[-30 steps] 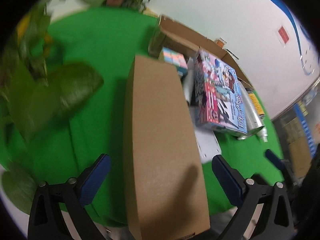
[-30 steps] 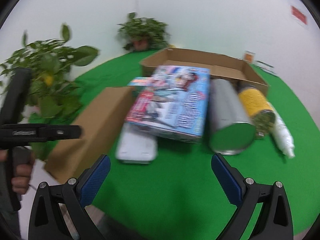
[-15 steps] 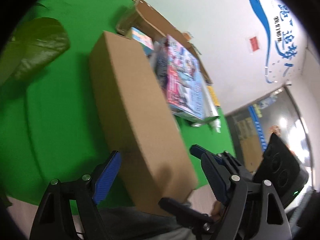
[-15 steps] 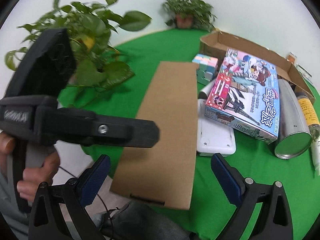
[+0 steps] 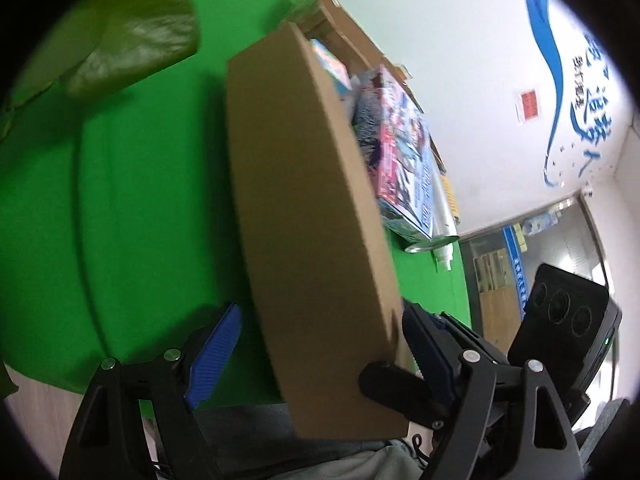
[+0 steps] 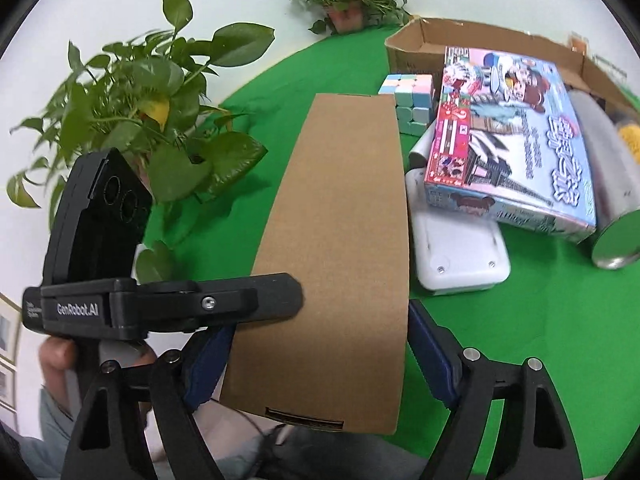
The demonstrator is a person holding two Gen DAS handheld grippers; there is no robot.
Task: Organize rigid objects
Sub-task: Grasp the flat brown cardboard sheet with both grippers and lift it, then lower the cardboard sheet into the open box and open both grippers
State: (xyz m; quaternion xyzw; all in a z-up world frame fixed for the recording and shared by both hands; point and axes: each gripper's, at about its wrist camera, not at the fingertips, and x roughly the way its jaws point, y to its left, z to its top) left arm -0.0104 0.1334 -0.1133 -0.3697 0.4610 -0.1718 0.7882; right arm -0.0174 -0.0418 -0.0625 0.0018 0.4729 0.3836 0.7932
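A long flat brown cardboard box [image 6: 340, 240] lies on the green table, its near end over the front edge. My right gripper [image 6: 320, 364] is shut on that near end, a blue pad on each long side. My left gripper [image 5: 320, 340] has its pads either side of the same box [image 5: 304, 200], seen tilted; its left pad stands a little off the side. The left gripper's finger [image 6: 208, 304] lies on the box's left edge in the right wrist view.
Right of the box lie a white device [image 6: 456, 252], a colourful puzzle box [image 6: 508, 136], a pastel cube [image 6: 408, 96], a silver cylinder [image 6: 608, 184] and an open carton [image 6: 420, 40]. Potted plants [image 6: 152, 92] stand at left and back.
Both grippers have moved in to the near end of the brown box. The right gripper's jaws have narrowed onto its sides, and the left gripper has come alongside it.
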